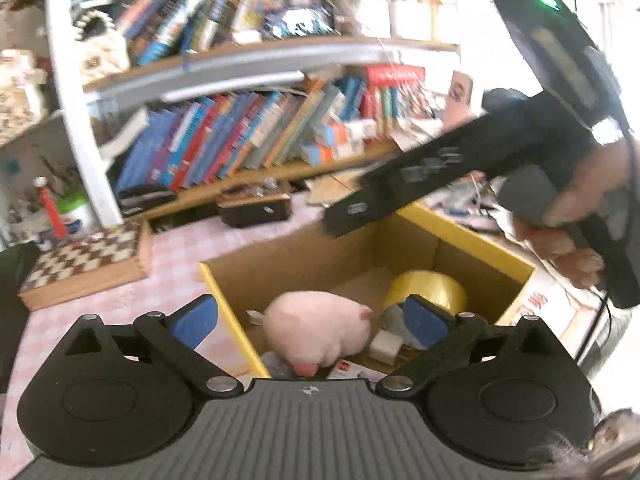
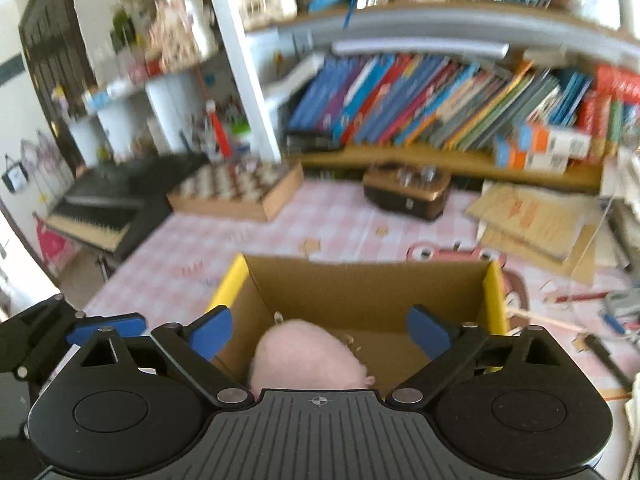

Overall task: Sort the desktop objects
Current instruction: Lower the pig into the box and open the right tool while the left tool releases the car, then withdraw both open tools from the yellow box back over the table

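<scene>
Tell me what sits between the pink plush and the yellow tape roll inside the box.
In the left wrist view, a small white charger block lies between the pink plush and the yellow tape roll, on the floor of the cardboard box.

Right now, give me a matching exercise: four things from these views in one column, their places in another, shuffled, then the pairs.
Things:
1. pink plush toy
2. yellow tape roll
3. chessboard
4. books

Places:
A. on the shelf behind the table
B. on the pink checked tablecloth, left of the box
C. in the cardboard box, far right corner
D. in the cardboard box, near its left wall

Pairs: 1-D, 2-C, 3-B, 4-A
</scene>
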`<state>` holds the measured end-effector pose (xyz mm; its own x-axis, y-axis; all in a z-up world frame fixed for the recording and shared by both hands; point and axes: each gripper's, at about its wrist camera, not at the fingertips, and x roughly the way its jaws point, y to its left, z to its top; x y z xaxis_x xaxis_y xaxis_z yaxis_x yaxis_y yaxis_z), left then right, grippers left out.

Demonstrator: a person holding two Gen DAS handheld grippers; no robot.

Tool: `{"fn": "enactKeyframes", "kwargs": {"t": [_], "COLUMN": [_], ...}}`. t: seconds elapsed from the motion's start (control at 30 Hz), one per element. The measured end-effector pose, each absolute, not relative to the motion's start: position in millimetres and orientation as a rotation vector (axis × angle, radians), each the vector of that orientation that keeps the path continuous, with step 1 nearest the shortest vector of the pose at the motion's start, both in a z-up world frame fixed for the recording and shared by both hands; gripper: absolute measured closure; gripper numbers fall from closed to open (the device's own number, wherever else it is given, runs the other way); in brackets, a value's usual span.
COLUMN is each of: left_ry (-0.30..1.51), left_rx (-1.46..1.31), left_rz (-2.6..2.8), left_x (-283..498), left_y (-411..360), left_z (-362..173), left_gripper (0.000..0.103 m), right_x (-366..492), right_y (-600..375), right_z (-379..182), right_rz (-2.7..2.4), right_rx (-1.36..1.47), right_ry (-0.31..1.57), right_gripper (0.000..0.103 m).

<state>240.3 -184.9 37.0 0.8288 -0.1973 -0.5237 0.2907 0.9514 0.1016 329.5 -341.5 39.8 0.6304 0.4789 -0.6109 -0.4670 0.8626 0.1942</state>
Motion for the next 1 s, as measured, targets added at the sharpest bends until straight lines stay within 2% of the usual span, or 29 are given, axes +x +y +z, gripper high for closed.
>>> {"fn": "enactKeyframes", "kwargs": {"t": [0.4,0.67,1.0], "left_ry": [0.401,0.357,0.408], "left_rx": [0.007,-0.066,-0.154], "left_rz": [-0.058,-0.002,-0.034], "left_x": [178.7,126.7,73.1], "left_y": [-120.0,-82.7,-53.7], "left_z": [67.1,63.9,42.8], "left_gripper": [0.0,0.0,0.0], "right_x": [246.1,192.6,120.8], "right_y": [-351.3,-344.6,-313.9], "right_z": [48.8,42.2,25.5], "right_rz": [0.38,0.253,0.158], "right_rx": [-0.006,0.072,0.109], "right_ry": [0.495,0.485,0.498], "right_gripper": [0.001,0.0,0.0]}}
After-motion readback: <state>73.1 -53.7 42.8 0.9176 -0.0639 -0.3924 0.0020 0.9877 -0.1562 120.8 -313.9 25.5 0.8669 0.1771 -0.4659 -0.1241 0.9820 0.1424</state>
